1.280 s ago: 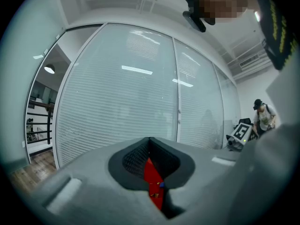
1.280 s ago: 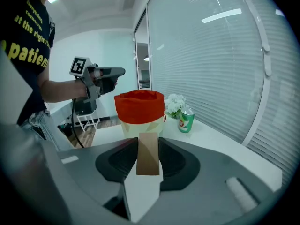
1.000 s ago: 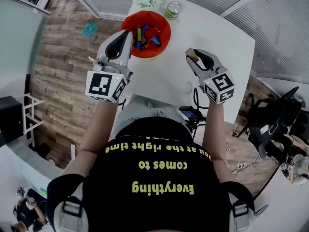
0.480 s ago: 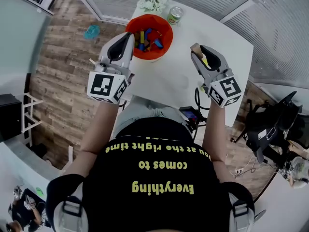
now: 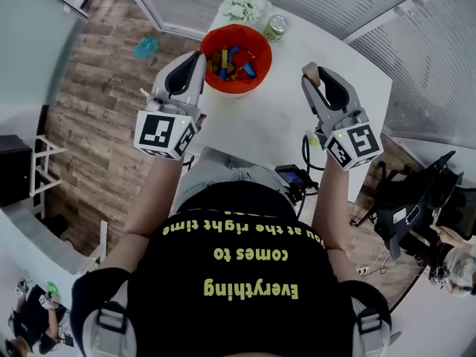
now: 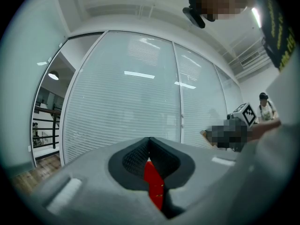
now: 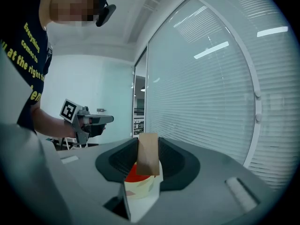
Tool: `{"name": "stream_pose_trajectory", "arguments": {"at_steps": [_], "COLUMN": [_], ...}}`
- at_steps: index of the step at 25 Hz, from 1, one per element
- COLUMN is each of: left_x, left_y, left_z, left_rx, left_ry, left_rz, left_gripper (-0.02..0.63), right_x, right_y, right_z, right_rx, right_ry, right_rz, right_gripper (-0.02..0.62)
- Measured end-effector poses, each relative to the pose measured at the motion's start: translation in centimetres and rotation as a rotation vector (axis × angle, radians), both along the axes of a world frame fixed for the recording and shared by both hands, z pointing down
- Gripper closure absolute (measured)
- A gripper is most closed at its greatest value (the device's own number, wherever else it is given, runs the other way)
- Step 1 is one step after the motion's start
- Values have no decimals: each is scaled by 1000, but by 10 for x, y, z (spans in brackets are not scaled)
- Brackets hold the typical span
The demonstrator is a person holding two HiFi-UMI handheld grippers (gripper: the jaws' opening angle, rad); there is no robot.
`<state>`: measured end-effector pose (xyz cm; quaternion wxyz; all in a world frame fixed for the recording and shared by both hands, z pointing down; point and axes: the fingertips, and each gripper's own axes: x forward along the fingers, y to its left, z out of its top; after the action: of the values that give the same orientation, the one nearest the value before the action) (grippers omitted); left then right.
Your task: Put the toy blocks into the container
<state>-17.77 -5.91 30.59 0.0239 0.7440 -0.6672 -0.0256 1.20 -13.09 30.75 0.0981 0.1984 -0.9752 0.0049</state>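
Right gripper [image 5: 310, 73] risen, pinching wooden block [image 7: 148, 154] | left gripper [image 6: 149, 142] pressed together | can [image 5: 276, 27], flowers [image 5: 247, 4] beside container [image 5: 238, 86]

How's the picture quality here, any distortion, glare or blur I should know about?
Head view: strong fisheye, the white table has bowed edges, and the light is even and soft. Left gripper view: dark round vignette, ceiling-light streaks reflected in the glass wall. Right gripper view: same vignette and streaks, and the wooden block in the right tool is sharp.
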Motion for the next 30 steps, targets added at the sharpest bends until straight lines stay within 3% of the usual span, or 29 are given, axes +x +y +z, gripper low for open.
{"name": "stream_pose_trajectory", "arguments": {"at_steps": [11,25,30], "left_x": [-26,-60,-66], "left_y": [18,38,42], "left_z": [2,13,19], "left_rx": [-10,-30,-41], "left_ry": [-7,10,17], "left_rz": [-85,-194,-215], "left_gripper": [609,609,609], "right_x": [-44,-112,-131], "right_y": [0,9,9], "right_z": [3,20,39], "right_rx": [-12,-21,-66], "right_ry": [-28,29,44], "right_rz": [-100,-263,-303], "right_gripper": [451,451,451]}}
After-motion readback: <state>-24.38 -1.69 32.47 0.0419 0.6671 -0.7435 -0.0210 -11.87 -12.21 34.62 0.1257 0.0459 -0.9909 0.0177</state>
